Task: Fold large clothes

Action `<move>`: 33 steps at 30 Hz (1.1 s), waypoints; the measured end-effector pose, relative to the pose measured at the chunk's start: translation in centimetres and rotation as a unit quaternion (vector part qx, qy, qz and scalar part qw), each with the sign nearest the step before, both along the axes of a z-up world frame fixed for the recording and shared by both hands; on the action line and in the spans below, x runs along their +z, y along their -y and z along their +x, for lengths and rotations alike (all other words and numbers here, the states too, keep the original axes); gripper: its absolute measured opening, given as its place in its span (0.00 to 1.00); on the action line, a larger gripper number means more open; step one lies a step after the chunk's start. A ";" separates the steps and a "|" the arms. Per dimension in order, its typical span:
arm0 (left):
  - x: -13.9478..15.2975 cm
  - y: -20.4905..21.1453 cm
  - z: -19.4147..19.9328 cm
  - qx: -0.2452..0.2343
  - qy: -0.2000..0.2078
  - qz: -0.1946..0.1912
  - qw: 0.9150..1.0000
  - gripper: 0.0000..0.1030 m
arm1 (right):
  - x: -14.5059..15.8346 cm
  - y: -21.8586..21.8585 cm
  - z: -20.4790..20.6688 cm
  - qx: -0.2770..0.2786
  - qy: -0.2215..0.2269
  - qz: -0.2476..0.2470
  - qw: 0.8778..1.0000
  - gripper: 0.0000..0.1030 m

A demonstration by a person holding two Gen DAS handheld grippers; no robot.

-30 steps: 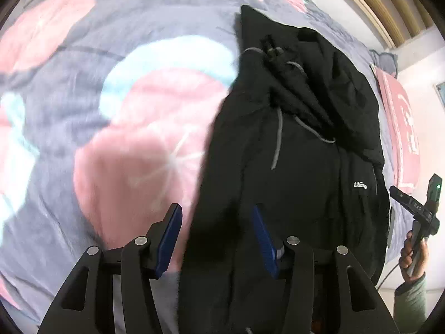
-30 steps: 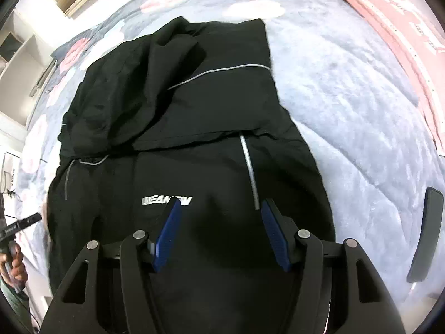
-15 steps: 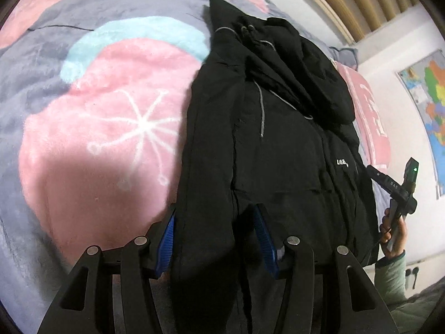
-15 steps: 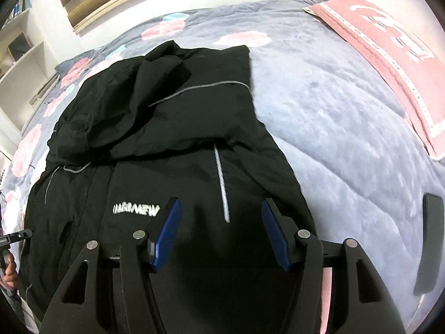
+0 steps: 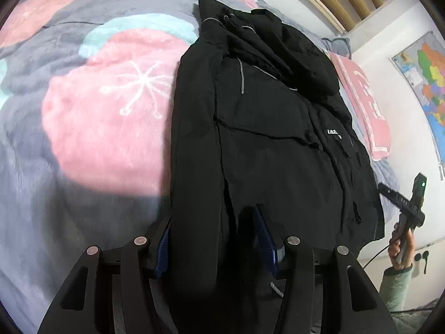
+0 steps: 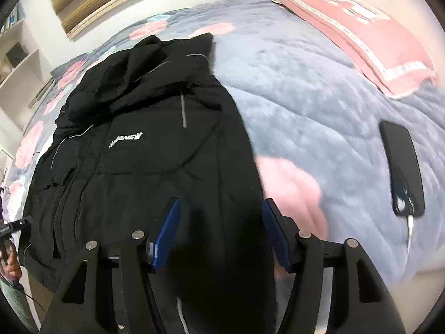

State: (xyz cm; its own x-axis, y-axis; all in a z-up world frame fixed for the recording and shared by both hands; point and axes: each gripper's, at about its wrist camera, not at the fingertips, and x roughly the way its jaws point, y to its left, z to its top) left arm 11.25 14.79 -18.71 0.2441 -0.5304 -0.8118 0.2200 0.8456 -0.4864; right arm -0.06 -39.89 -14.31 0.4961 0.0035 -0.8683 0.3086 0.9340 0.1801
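Observation:
A large black hooded jacket [image 5: 264,139] lies spread on the bed, hood at the far end, white chest logo showing; it also shows in the right wrist view [image 6: 155,144]. My left gripper [image 5: 214,239] is open, its blue pads straddling the jacket's near left hem; one sleeve strip lies between the jaws. My right gripper [image 6: 219,231] is open, its pads either side of the jacket's near right hem. The right gripper also shows at the far right of the left wrist view [image 5: 408,208], held in a hand.
The bed carries a grey blanket [image 6: 306,97] with pink and teal flower patches [image 5: 111,105]. A pink pillow [image 6: 361,33] lies at the far right. A black phone [image 6: 403,167] with a cable lies on the blanket to the right. A map [image 5: 428,83] hangs on the wall.
Both grippers have drawn back and down toward the jacket's near hem. The jacket now reaches between both pairs of jaws. Both stay open.

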 end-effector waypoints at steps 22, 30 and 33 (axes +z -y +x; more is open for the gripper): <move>0.2 1.4 -3.5 -0.014 0.012 -0.079 0.997 0.53 | -2.0 0.2 -3.3 0.005 -0.038 0.050 0.998 0.48; 0.2 1.0 -5.5 -0.004 0.022 -0.055 0.998 0.51 | -1.9 -0.8 -6.6 0.041 -0.028 0.085 0.995 0.47; 2.0 1.2 -5.9 0.003 0.053 -0.060 0.997 0.18 | 0.0 -2.3 -6.5 0.064 0.000 0.087 0.994 0.32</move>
